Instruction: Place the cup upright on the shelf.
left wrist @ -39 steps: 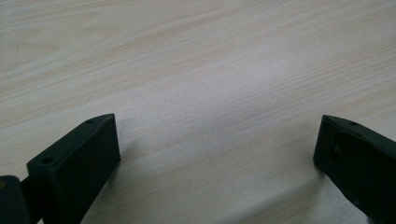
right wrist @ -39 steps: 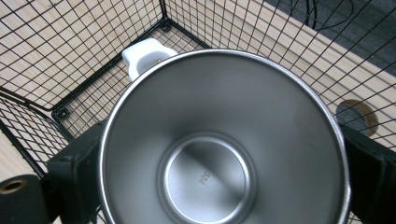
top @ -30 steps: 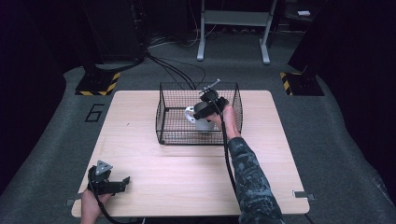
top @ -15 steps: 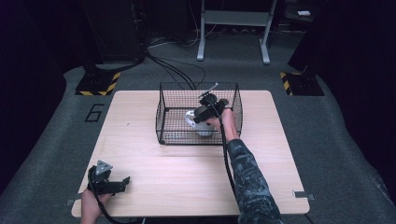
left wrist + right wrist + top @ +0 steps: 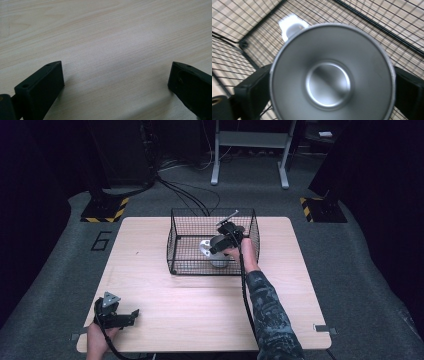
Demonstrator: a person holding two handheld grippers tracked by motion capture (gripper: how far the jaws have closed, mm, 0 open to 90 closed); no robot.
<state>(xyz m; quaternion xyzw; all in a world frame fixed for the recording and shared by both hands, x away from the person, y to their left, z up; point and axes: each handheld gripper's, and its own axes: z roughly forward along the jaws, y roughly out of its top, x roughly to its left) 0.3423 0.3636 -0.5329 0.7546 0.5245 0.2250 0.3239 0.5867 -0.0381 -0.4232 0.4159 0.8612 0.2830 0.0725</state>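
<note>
Carefully, the right gripper (image 5: 216, 246) was working a metal cup (image 5: 332, 72) inside the wire basket (image 5: 175, 251).

Its two black jaws pinched the cup from either side at the rim, the open mouth facing the gripper's own camera, with the mesh wall and floor close behind and a small white thing (image 5: 291, 27) past the rim that I couldn't make out. To do it well, I'd have kept the squeeze steady, moved straight up or down, and stayed off the wires, since a tilted cup could catch the mesh. Meanwhile the left gripper (image 5: 131, 316) rested on the table (image 5: 150, 285) near its front left corner, jaws spread wide over bare wood, well apart from the basket.
</note>
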